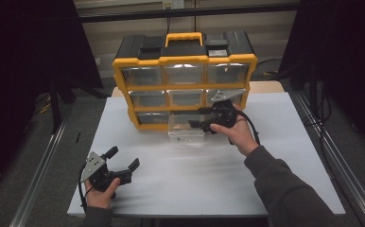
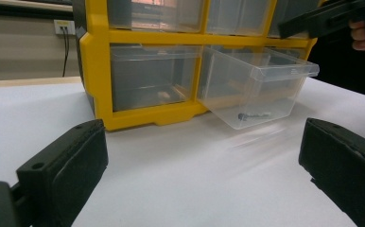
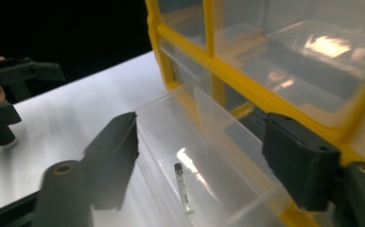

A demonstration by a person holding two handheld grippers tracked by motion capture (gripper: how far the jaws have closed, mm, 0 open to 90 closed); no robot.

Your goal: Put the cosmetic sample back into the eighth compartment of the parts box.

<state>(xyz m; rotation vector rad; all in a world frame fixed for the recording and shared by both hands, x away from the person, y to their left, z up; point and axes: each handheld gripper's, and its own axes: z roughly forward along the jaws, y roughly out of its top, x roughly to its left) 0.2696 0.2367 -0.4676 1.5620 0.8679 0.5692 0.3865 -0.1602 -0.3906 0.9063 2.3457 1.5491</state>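
A yellow and black drawer cabinet (image 1: pixel 185 78) stands at the back of the white table (image 1: pixel 265 161). Its bottom middle clear drawer (image 1: pixel 186 128) is pulled out, tilting down in the left gripper view (image 2: pixel 261 90). A small screw (image 3: pixel 183 187) lies on the drawer floor, also seen from the left gripper view as a dark screw (image 2: pixel 249 115). My right gripper (image 1: pixel 203 117) hangs open just above the drawer, jaws apart over it (image 3: pixel 199 163). My left gripper (image 1: pixel 122 158) rests open near the table's front left, facing the cabinet (image 2: pixel 204 170).
The other clear drawers (image 1: pixel 185 73) are pushed in; one at the lower left (image 2: pixel 150 78) holds a small pale item. Dark curtains and metal rails flank the table. Bare white surface lies between the two grippers.
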